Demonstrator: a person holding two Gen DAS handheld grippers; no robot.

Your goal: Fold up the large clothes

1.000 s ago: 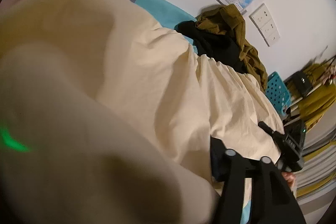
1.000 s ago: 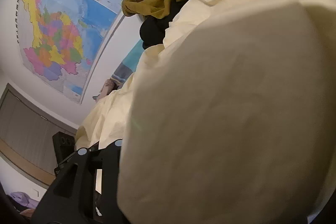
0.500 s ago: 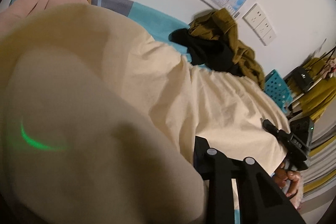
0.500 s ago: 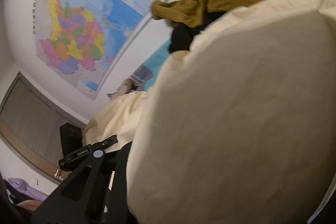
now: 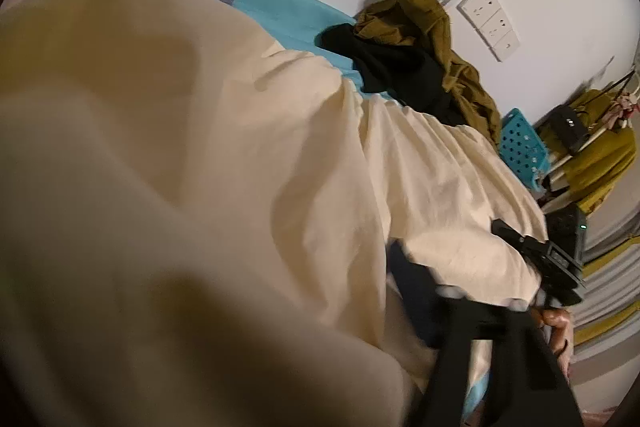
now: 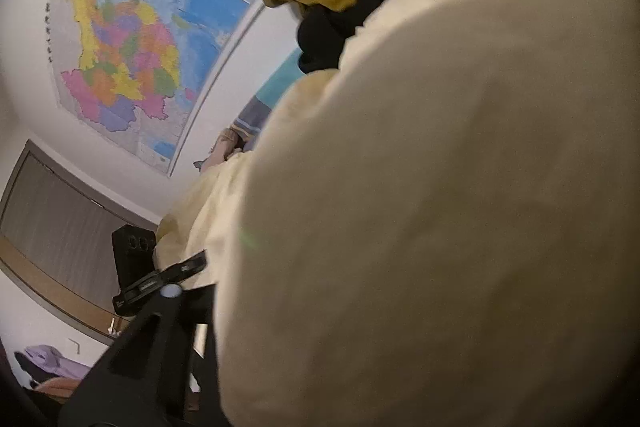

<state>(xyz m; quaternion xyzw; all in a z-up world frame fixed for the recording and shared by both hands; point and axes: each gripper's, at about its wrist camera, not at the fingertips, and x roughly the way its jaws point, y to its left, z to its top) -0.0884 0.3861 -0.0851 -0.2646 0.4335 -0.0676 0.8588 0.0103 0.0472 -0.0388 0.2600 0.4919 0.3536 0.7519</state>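
Cream cloth [image 5: 248,155] everywhere, you're mid-fold, carrying an edge over the bed [image 5: 280,3].
Left view: left gripper [image 5: 404,291] seems buried in a fold, grip not readable; right gripper [image 5: 516,239] pinches the far hem. Right view: cloth [image 6: 460,207] smothers the lens. Next, lay both corners down level.

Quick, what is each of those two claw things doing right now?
Left gripper: fingertips buried in the cream garment; looks clamped on it.
Right gripper: fingertips also hidden in the cream garment; apparently gripping it.
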